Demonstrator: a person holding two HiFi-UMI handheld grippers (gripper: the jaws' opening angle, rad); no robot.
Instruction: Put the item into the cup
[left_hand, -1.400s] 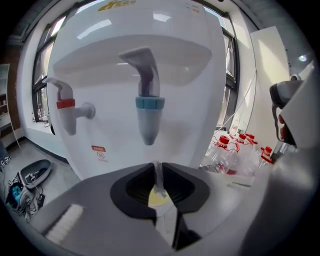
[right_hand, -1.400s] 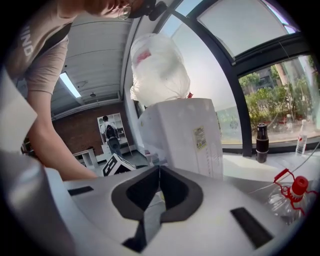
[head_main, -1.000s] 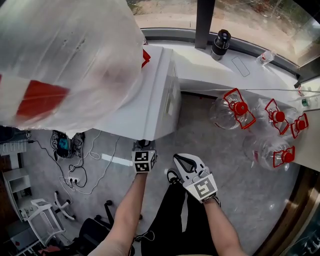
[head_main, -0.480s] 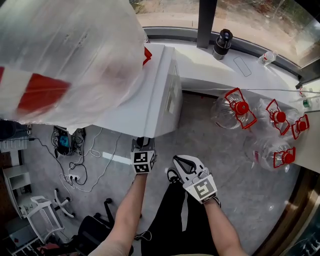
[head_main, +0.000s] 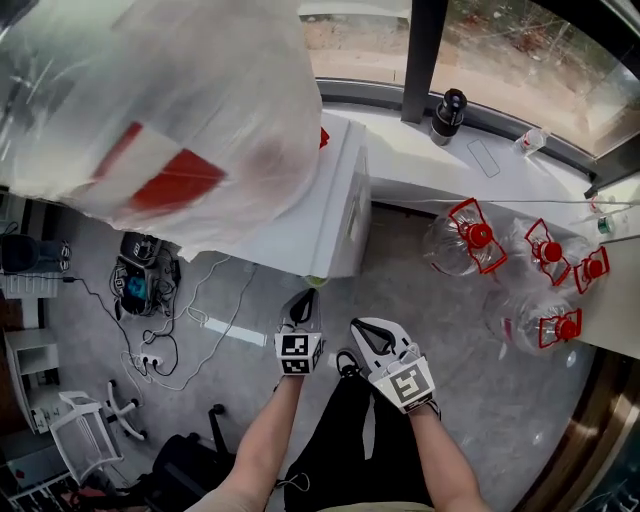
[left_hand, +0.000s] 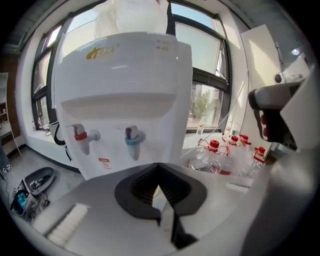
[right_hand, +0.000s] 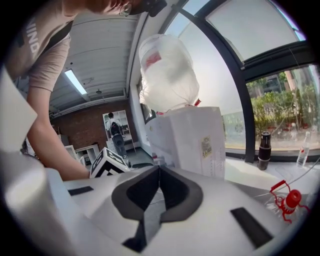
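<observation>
Held low in front of the body, side by side and apart: left gripper (head_main: 304, 302) and right gripper (head_main: 371, 331), both aimed towards a white water dispenser (head_main: 335, 205) standing on a grey floor (head_main: 470, 390).

Left gripper jaws: closed, pads meeting at the tips, nothing clamped. Straight ahead in the left gripper view, the dispenser front with a red tap (left_hand: 80, 135) and a blue tap (left_hand: 133, 137) side by side.

Right gripper jaws: likewise closed tip to tip, nothing clamped.

On top of the dispenser, a large bottle wrapped in a clear plastic bag (head_main: 170, 100) with red markings.

To the right of the dispenser, clear water jugs (head_main: 468, 238) with red caps and handles, grouped on the floor below a white window sill (head_main: 420, 150). Upright on the sill, a dark flask (head_main: 447, 112).

To the left, loose cables (head_main: 165, 330) on the floor.

Item and cup: location not determinable from any view
</observation>
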